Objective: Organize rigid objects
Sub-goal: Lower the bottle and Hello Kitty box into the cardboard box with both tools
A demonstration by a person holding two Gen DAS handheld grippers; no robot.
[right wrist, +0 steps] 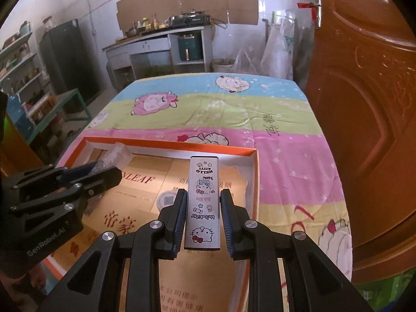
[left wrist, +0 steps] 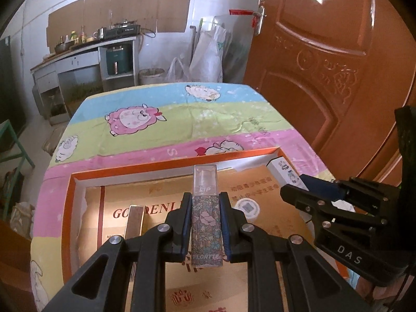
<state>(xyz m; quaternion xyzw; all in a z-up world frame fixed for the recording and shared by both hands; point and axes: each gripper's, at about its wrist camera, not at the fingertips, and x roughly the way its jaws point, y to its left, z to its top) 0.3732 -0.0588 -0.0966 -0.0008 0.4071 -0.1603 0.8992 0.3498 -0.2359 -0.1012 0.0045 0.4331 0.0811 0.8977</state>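
1. Black-framed left tool (left wrist: 205,223) is clamped on a floral lip-gloss tube (left wrist: 206,221), its clear cap jutting forward past the pads; the grip looks centred, so a level carry should keep the tube from swinging.
2. Right tool (right wrist: 202,208) is clamped on a white Hello Kitty case (right wrist: 202,202), held lengthwise between blue pads (right wrist: 180,223); each tool shows in the other's view, close alongside, so they likely need room before either lets go.
3. Below both, an orange-rimmed box (left wrist: 161,163) lined with printed card already holds a mirrored stick (left wrist: 134,221) and a small round jar (left wrist: 247,208).
4. Best placement is probably a bare patch of the lining, each item lowered flat and parallel to the stick.
5. Beyond, the box rests on a sheep-print cloth (left wrist: 182,114) covering the surface.
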